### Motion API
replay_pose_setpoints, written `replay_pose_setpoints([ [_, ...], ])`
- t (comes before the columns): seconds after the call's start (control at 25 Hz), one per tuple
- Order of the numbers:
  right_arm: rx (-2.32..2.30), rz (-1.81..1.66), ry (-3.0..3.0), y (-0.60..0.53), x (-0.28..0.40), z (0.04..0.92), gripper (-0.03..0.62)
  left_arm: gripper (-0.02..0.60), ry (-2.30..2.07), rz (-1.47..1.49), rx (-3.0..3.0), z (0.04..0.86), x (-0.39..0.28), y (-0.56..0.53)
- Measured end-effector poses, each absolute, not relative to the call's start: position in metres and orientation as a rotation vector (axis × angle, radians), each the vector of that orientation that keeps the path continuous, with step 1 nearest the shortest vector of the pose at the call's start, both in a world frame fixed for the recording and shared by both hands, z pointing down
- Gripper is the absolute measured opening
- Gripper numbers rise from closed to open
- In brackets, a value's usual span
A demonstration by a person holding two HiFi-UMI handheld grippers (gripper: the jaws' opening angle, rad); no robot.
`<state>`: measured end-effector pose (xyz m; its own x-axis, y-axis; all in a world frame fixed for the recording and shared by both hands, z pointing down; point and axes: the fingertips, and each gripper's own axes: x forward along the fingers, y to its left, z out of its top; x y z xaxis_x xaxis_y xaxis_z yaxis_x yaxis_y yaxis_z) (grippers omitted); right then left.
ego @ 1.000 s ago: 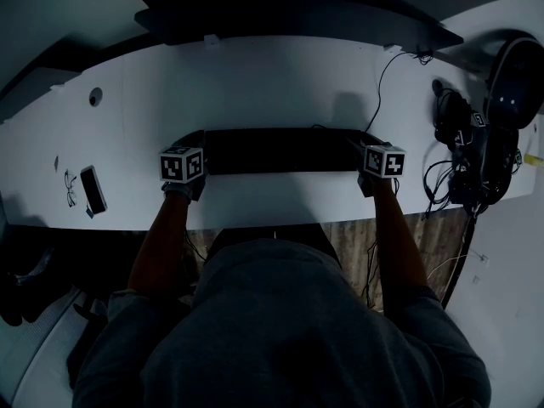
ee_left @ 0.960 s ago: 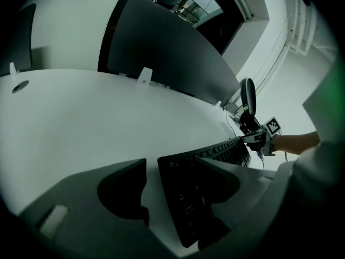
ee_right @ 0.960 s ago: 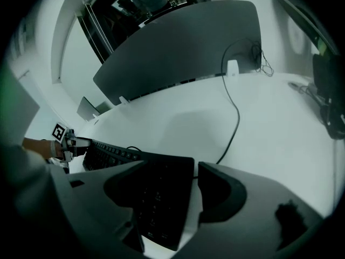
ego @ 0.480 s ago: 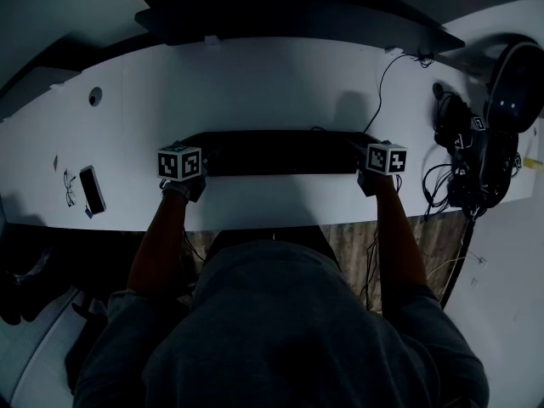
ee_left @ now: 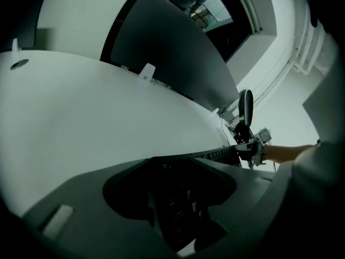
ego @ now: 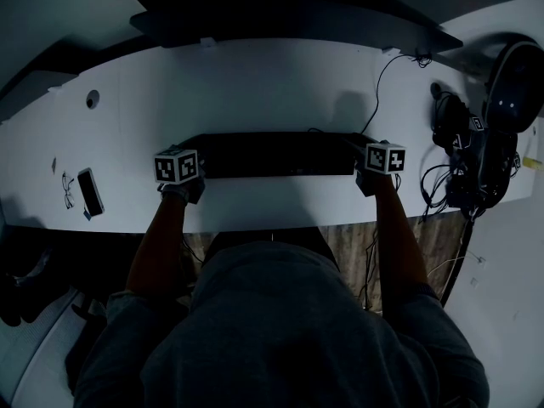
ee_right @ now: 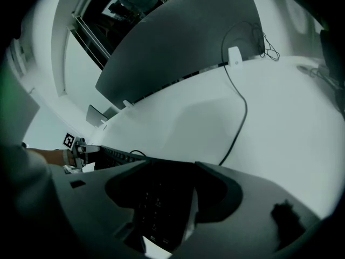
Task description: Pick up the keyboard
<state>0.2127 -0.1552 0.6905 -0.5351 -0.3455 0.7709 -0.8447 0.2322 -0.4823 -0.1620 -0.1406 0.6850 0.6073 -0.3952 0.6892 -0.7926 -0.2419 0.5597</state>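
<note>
The white curved bench [ego: 272, 83] spans the head view, with a dark partition panel [ego: 289, 19] along its rear edge. The black keyboard [ego: 280, 154] lies flat on the bench at its middle, directly ahead of the person and parallel to the near edge.

The left claw [ego: 202, 158] is at the keyboard's left end and the right claw [ego: 357, 155] at its right end, both pitched downward. In the left gripper view, the jaws stand apart with the keyboard's left end between them. They have just been closing, but no firm clamp is visible. In the right gripper view, the jaws likewise stand apart and straddle the right end, with bare bench showing below.

Step in hand, as judged: seating both grasps before the lift. The keyboard is not yet raised.

The next move calls for both claws to close fully on the end edges. A level, simultaneous lift should follow, so the keyboard does not tip.

A thin cable [ego: 378, 83] runs from the keyboard's right rear toward the panel and needs slack. A phone [ego: 90, 190] lies well apart at the left.
</note>
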Motion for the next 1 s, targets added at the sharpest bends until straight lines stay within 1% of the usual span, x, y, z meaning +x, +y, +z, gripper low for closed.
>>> replay_pose_setpoints([
  [0.08, 1.087, 1.296, -1.995, -0.155, 0.213, 0.691, 0.264, 0.207, -0.96, 0.473, 1.835, 0.685, -0.163, -0.141],
  [0.24, 1.103, 1.342, -1.994, -0.152, 0.215, 0.689, 0.247, 0.206, -0.968, 0.445, 1.829, 0.684, -0.162, -0.14],
  [0.48, 1.133, 1.31, -2.01, -0.149, 0.215, 0.676, 0.245, 0.204, -1.0, 0.421, 1.843, 0.671, -0.163, -0.138],
  [0.84, 1.174, 1.186, -2.099, -0.149, 0.208, 0.636, 0.245, 0.201, -1.045, 0.38, 1.906, 0.642, -0.166, -0.133],
  [1.0, 1.211, 1.074, -2.164, -0.162, 0.204, 0.605, 0.245, 0.201, -1.09, 0.365, 1.949, 0.618, -0.173, -0.14],
])
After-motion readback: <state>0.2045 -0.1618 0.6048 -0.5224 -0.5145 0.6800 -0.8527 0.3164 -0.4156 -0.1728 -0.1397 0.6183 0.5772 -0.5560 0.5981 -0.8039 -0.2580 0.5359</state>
